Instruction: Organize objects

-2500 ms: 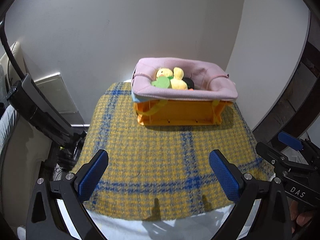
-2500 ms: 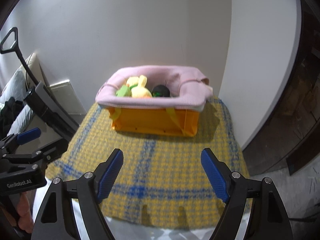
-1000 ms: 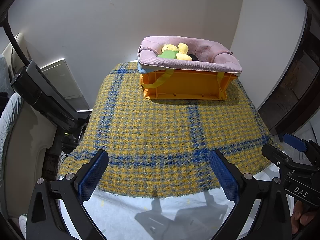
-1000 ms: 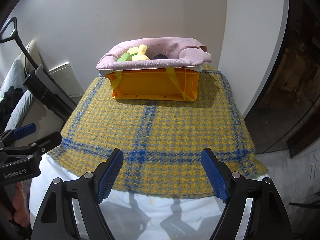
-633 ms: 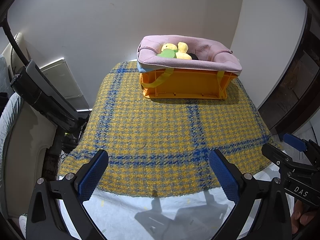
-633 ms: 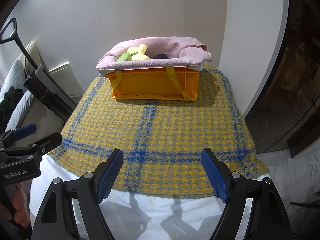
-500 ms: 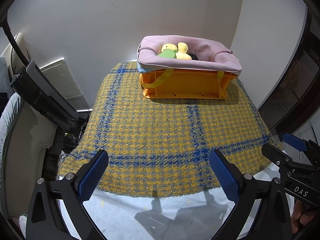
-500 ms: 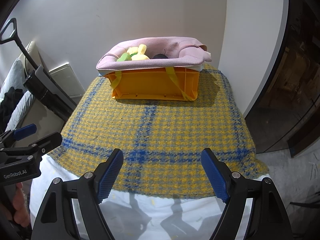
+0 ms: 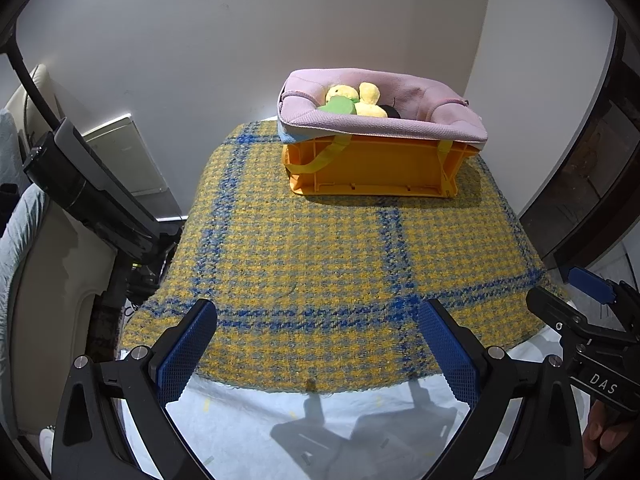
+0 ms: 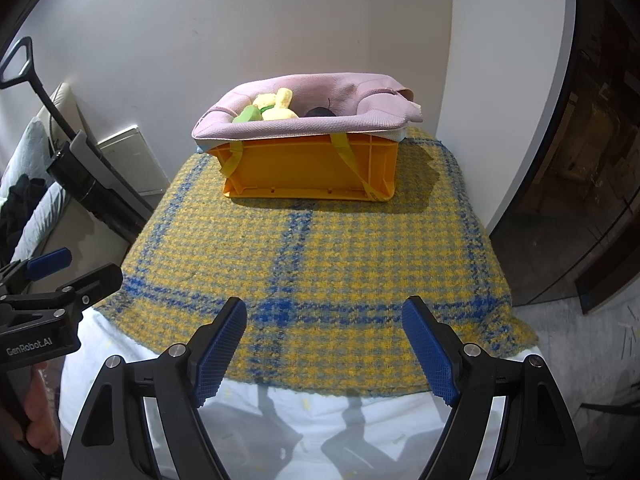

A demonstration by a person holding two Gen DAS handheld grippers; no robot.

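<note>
An orange crate [image 9: 376,168] [image 10: 312,168] stands at the far end of the table on a yellow-and-blue plaid cloth [image 9: 320,260] [image 10: 320,256]. A pink cloth [image 9: 400,124] [image 10: 320,124] lines its rim. Inside lie a yellow plush toy [image 9: 366,102] [image 10: 276,106], a green item [image 9: 338,107] [image 10: 248,114] and a black item [image 9: 390,111] [image 10: 318,112]. My left gripper [image 9: 318,348] is open and empty over the cloth's near edge. My right gripper [image 10: 324,346] is open and empty there too, well short of the crate.
A white sheet [image 9: 320,432] covers the table under the plaid cloth. A black folded stand [image 9: 88,196] and a cream chair [image 9: 32,240] stand left of the table. A white wall is behind; a dark doorway [image 10: 580,200] is on the right.
Both grippers pulled back from the crate and lowered earlier; in the last second they stay almost still, both open.
</note>
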